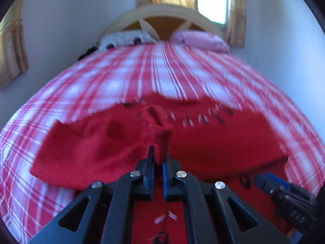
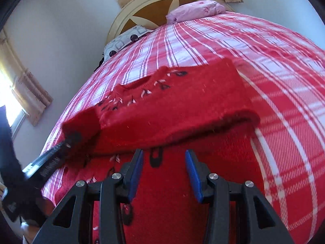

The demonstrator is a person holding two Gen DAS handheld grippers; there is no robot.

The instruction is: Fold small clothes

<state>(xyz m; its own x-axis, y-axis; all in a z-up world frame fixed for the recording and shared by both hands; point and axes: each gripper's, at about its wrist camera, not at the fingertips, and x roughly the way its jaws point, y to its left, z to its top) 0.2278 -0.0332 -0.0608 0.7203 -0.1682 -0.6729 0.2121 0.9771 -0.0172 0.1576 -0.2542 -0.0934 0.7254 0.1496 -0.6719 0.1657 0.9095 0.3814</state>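
plaid bed [image 2: 284, 81]: red sweater [image 2: 182, 105] folded, long axis crosswise.

Matte black plastic left gripper [image 1: 159, 154] up close: triangular cut-outs in the linkage arms, four round silver screw heads [image 1: 181, 174] across the joints, one blue ribbed pad on the inner finger face. Same black build on the right gripper [image 2: 164, 158], both blue ribbed pads [image 2: 192, 174] showing, four silver screws too. Pale lettering along the side, blurred beyond reading.
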